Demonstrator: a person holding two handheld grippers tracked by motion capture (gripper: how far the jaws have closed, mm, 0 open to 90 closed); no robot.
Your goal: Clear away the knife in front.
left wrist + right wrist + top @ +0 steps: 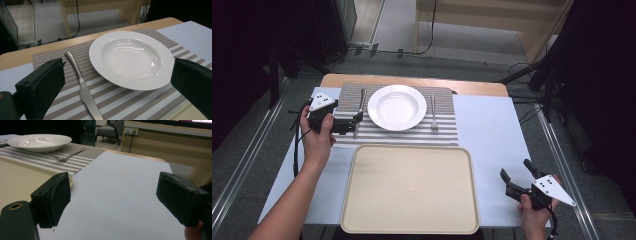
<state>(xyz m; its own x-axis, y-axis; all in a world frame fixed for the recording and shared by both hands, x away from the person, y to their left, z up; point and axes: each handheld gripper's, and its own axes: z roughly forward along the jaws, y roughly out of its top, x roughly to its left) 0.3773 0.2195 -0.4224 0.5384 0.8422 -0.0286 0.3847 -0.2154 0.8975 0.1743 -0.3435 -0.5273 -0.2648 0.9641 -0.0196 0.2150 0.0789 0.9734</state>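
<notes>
- Knife (83, 91) lies flat on the striped placemat (447, 132), just left of the white plate (132, 58), handle pointing far.
- Left claw (357, 122) sits over the knife's near end, jaws wide apart, gripping nothing.
- Fork (433, 116) lies right of the plate.
- Beige tray (409, 187) lies near the placemat's near edge.
- Right claw (515, 176) hovers open, empty, over the counter's (492, 130) near right corner.

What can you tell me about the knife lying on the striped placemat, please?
The knife is a plain table knife of silvery metal, one piece, with a slim rounded handle and a serrated blade. It lies flat on the striped placemat, just beside the white plate without touching it, handle toward the table's far edge. The left gripper hangs open around its blade end; no jaw visibly touches it.
</notes>
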